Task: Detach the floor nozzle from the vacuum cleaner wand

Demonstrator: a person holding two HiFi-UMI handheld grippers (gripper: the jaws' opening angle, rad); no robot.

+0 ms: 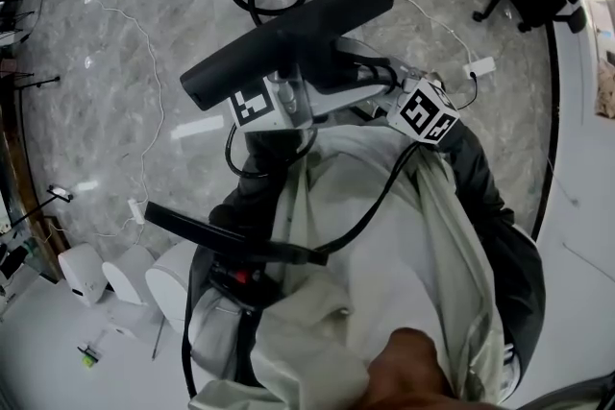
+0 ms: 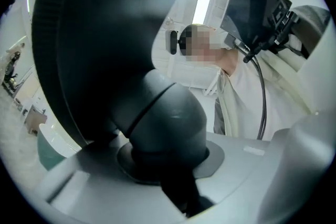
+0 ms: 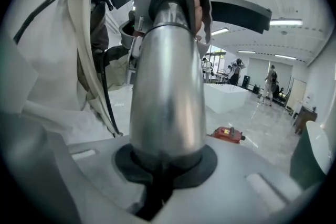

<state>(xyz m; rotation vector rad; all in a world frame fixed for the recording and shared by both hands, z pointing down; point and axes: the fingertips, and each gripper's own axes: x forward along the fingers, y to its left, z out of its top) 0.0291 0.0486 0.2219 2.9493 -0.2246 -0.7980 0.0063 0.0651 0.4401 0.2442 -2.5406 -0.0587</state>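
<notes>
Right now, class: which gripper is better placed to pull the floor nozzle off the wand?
Left. The left gripper is shut on the neck of the floor nozzle, so it can likely pull. The right gripper clamps the silver wand, steadying it.

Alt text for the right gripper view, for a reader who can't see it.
The right hand-held gripper is shut on a shiny silver wand rising up the middle. A white coat and black cable fill the left; a small red machine sits on the glossy floor at right.
</notes>
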